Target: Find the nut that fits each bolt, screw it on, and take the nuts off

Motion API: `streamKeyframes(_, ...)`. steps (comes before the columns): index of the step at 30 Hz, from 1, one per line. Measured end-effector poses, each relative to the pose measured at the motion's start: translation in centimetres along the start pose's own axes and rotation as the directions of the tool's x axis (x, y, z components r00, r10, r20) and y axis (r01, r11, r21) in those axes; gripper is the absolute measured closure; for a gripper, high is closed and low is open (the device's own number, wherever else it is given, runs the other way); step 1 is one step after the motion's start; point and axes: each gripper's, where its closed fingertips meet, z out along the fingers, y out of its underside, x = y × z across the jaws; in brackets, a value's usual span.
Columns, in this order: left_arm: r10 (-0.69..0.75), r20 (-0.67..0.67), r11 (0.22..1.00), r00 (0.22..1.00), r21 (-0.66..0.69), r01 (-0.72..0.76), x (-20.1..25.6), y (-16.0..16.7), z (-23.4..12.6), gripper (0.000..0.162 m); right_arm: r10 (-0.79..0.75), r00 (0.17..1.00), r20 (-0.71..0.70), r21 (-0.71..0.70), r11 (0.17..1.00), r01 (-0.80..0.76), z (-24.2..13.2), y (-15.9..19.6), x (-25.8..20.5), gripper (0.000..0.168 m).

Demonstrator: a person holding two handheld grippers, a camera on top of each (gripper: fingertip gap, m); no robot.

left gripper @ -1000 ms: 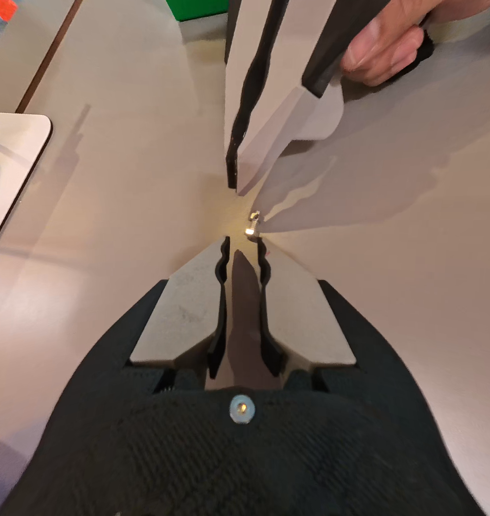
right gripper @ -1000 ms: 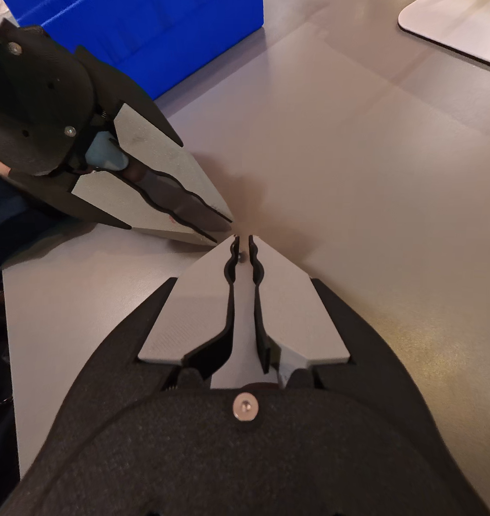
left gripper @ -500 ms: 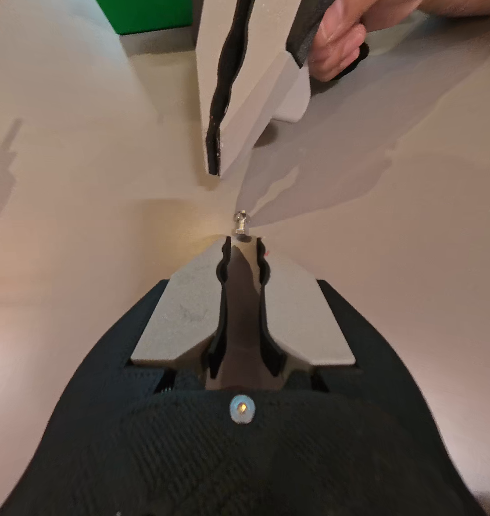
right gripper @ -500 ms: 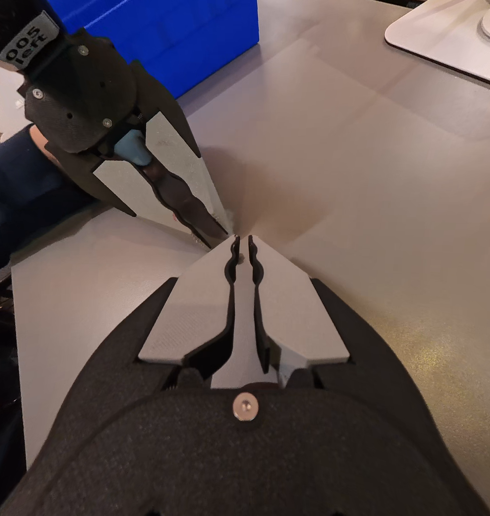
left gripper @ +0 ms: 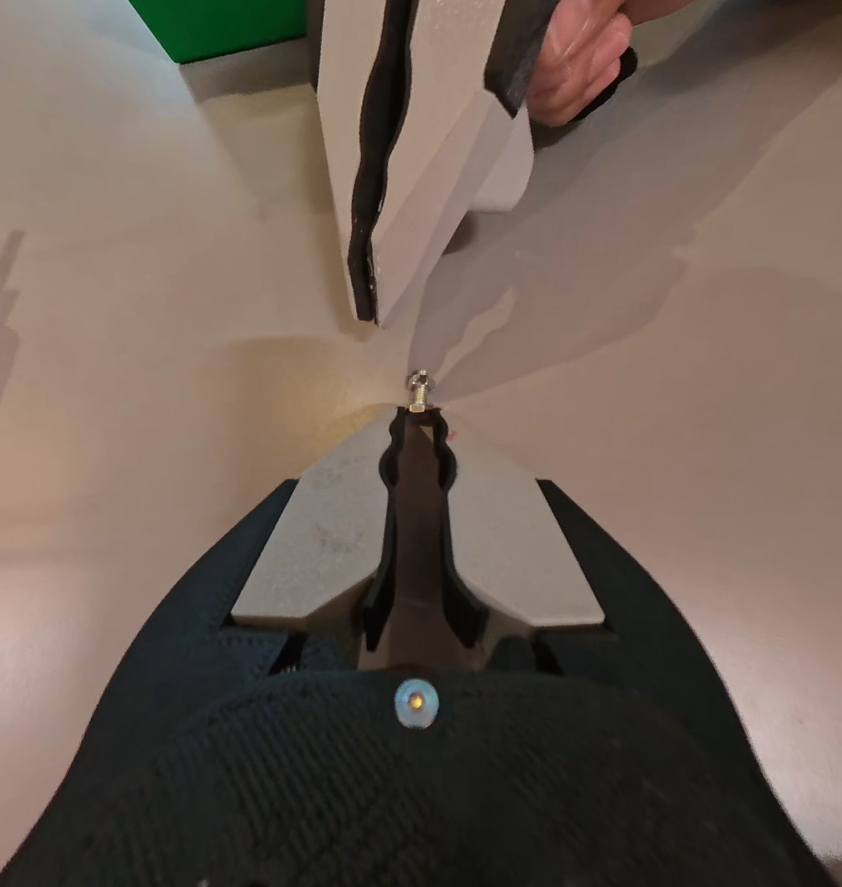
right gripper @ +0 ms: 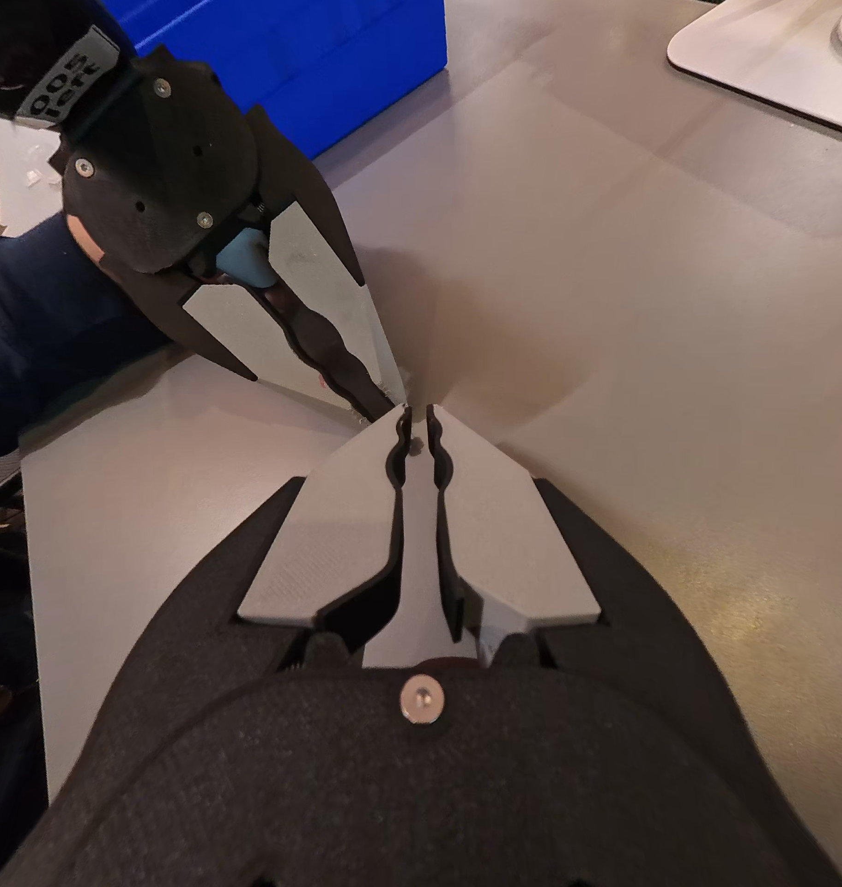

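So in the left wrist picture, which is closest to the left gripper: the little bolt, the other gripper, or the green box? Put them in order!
From the left gripper:
1. Bolt, right at its fingertips.
2. Right gripper, just beyond, coming down from the top.
3. Green box, far back, top left.

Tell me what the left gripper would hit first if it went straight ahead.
The bolt: its near end already sits at the left gripper's tips. The right gripper hangs beyond, seemingly higher, though depth is unclear.

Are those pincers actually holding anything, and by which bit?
The left gripper pinches a small bolt by its hex head. The right gripper grips nothing.
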Motion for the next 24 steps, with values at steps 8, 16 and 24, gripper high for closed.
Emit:
streamKeyframes(8,-0.048,0.138,0.98,0.989,0.198,0.02,-1.6,-3.3,-2.1,0.154,-0.003,1.0,-0.014,0.113,0.994,0.005,-1.2,-1.9,-0.1,0.166)
streamKeyframes(16,-0.169,0.16,0.882,0.973,0.466,0.077,-2.5,-6.8,-6.3,0.154,0.116,0.979,0.168,0.225,0.962,-0.153,-2.7,-3.8,-1.4,0.162)
streamKeyframes(24,-0.156,0.137,0.869,0.978,0.489,0.07,-2.0,-7.3,-6.2,0.154,0.197,0.914,0.355,0.273,0.913,-0.303,-3.7,-5.1,-2.7,0.164)
